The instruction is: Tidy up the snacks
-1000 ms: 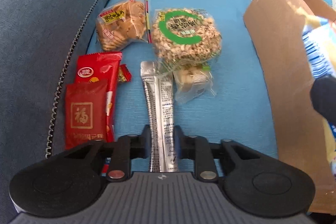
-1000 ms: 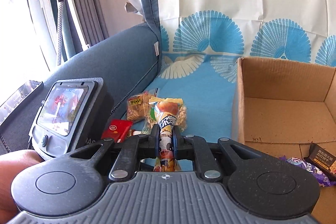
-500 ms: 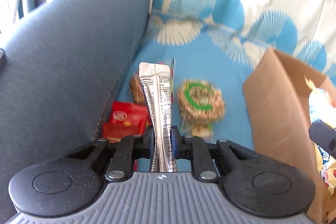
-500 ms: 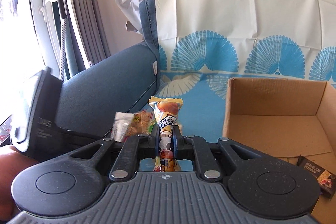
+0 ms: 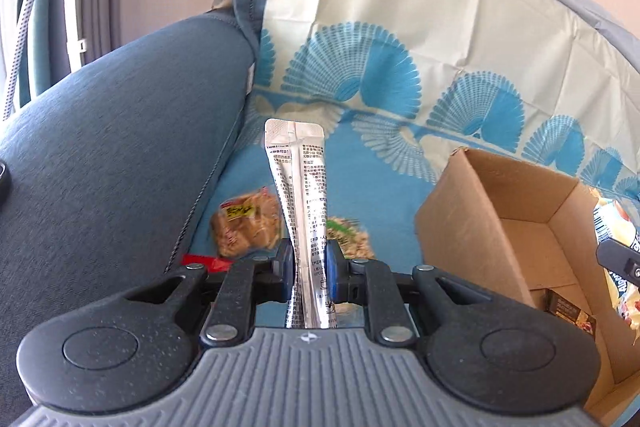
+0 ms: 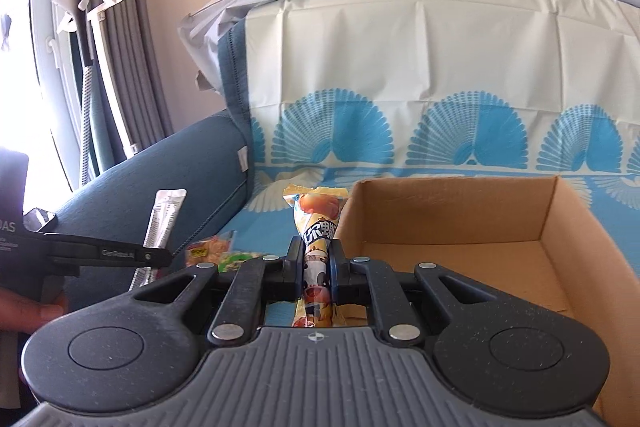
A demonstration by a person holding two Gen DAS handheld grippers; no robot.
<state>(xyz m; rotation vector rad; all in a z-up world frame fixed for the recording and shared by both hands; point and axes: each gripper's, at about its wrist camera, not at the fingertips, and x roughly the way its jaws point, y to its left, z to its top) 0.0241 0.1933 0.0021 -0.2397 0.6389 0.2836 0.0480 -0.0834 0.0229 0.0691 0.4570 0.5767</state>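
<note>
So both grippers are clamped on upright snacks: right gripper (image 6: 316, 269) with its pack (image 6: 316, 227) sits nearer the box (image 6: 560, 223), left gripper (image 5: 307, 269) with the sachet (image 5: 304, 195) has the box off to its right

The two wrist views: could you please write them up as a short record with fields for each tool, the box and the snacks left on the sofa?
left tool: shut on silver stick sachet, held upright
right tool: shut on yellow cartoon snack pack
cardboard box: open, on the blue sofa cover
in box: dark brown packet
on sofa: biscuit bag, puffed rice cake, red packet
</note>
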